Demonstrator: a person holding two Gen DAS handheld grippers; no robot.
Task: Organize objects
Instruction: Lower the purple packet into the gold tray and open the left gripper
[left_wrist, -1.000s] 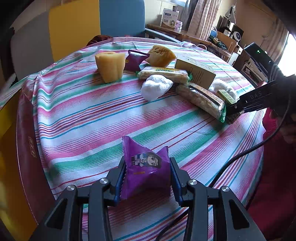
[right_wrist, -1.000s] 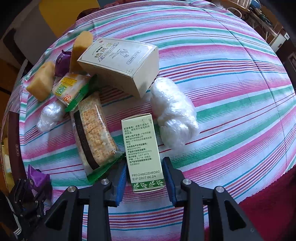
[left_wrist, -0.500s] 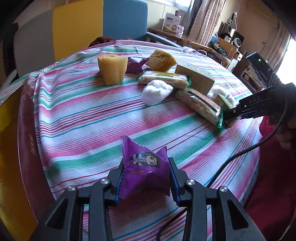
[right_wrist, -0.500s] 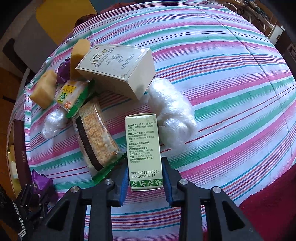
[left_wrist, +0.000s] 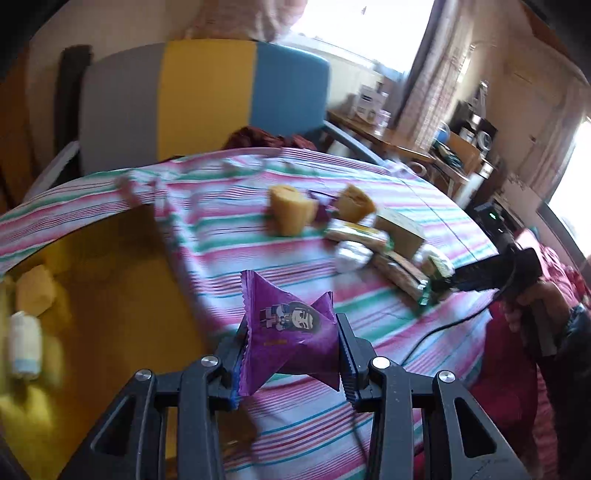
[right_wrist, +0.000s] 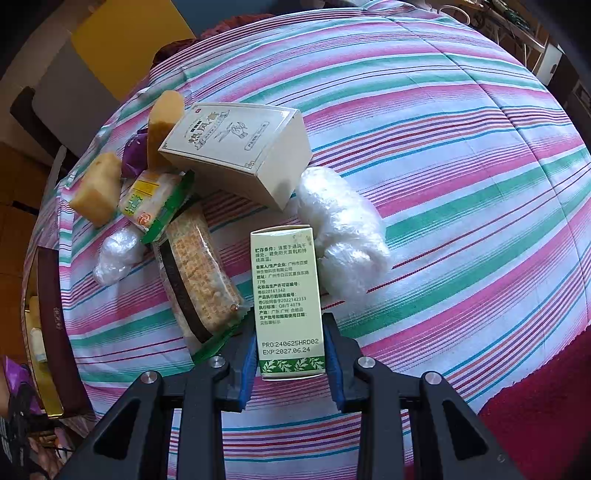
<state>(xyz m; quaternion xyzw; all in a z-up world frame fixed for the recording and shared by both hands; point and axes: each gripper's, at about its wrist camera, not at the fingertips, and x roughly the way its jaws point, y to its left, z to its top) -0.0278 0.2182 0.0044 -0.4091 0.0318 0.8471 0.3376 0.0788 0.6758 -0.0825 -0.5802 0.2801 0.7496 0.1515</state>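
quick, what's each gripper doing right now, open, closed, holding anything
Left gripper: closed on the crinkly purple snack packet with a cartoon figure.
Right gripper: closed on the small pale green cardboard box with printed text.

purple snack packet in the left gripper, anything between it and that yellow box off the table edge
Nothing visible does. The purple snack packet is clamped in the left gripper, held above the striped tablecloth; the yellow box lies open to its left, with only blurred items inside.

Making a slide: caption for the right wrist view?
Right hand-held gripper clamps a small green box beside snacks on the striped tablecloth.
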